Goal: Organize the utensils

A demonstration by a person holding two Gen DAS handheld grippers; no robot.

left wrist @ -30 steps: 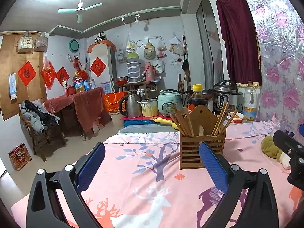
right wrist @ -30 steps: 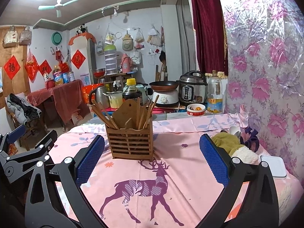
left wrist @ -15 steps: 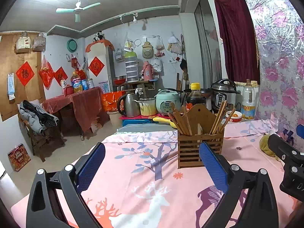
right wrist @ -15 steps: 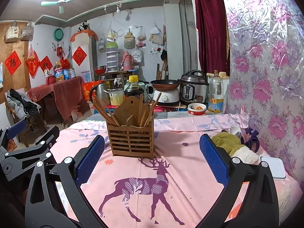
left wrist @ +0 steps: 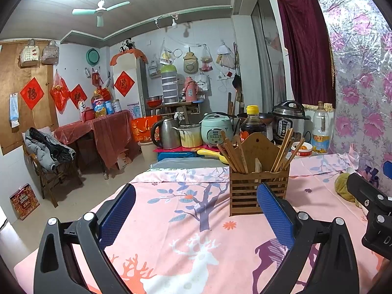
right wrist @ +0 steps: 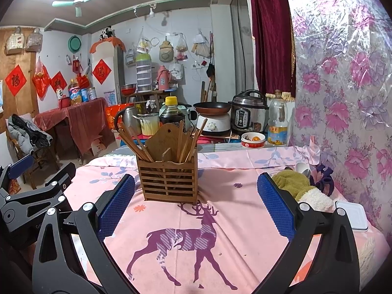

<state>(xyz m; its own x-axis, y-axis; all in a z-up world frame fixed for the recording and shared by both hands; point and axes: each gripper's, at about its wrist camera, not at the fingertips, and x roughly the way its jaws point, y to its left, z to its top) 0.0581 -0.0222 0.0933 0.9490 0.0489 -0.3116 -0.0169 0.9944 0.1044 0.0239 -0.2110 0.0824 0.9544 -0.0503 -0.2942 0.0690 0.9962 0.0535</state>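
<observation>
on the table: a pink deer-print cloth (right wrist: 220, 220) covers the whole top, and a slatted wooden utensil holder (right wrist: 169, 181) stands upright on it, towards the far side.
holder contents: wooden chopsticks (right wrist: 133, 142) lean out of the left compartment, more sticks lean out of the right one, and a tall back board rises behind them.
left gripper (left wrist: 196, 210): jaws spread wide, nothing between the blue pads; it hovers over the near cloth with the holder just beyond its right finger.
right gripper (right wrist: 196, 205): jaws spread wide and empty; the holder sits ahead, closer to its left finger, not touching either.
open room: bare cloth lies between both tools and the holder, and to the holder's left and right.
right edge: a green and cream soft cloth bundle (right wrist: 299, 188) and a white lidded box (right wrist: 351, 214) lie beside the floral wall covering (right wrist: 343, 85).
far edge: the cloth ends behind the holder; a dark sauce bottle (right wrist: 171, 112), pots and cookers stand close beyond it.
left edge: the table drops to open floor.
</observation>
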